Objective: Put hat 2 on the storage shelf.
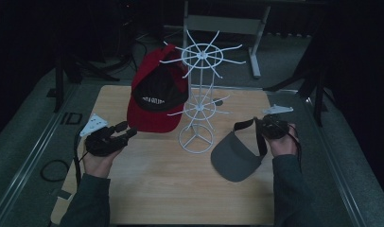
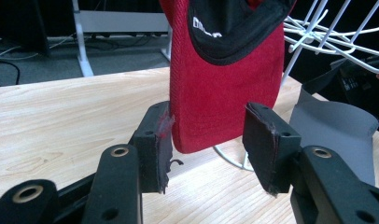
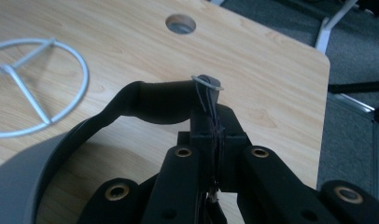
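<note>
- The right gripper [image 1: 271, 126] is clenched on the black strap [image 3: 169, 100] of the grey visor [image 1: 236, 155], whose brim hangs to its left.
- The left gripper [image 1: 126, 131] stands released; the red cap [image 2: 225, 88] hangs just ahead between its jaws, on the white wire rack [image 1: 199, 90].

High view: above the near edge, looking forward and down on the whole table [image 1: 157, 189]. Left claw view: low, close, facing the red cap [image 2: 225, 93] and wire rack [image 2: 327, 37]. Right claw view: close, angled down at the table's far right corner. All share the grey visor [image 3: 19, 196] and rack.
</note>
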### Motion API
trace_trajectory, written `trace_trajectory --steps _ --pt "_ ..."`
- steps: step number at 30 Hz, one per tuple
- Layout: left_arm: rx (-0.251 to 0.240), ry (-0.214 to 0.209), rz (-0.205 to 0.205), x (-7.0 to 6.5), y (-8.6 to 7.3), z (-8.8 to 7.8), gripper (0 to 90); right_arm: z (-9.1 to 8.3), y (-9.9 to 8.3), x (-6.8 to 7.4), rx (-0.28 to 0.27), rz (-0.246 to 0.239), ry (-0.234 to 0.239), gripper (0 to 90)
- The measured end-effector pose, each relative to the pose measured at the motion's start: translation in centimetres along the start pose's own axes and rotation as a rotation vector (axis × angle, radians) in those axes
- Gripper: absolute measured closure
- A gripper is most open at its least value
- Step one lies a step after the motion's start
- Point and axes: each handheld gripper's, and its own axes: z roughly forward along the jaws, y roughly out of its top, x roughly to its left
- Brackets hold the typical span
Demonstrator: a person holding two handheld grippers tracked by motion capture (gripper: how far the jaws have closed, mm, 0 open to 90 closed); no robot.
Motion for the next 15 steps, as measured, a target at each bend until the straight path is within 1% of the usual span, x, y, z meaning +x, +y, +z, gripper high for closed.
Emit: trace_trajectory --steps 7,15 --pt "-0.001 -0.001 0.001 0.0 0.0 0.1 52.7 -0.7 0.9 -0.4 -0.027 -0.022 0.003 88.4" --pt "-0.001 -0.001 0.001 0.0 0.0 0.0 52.5 -1.8 2.0 -0.5 -0.075 -0.038 0.004 88.4"
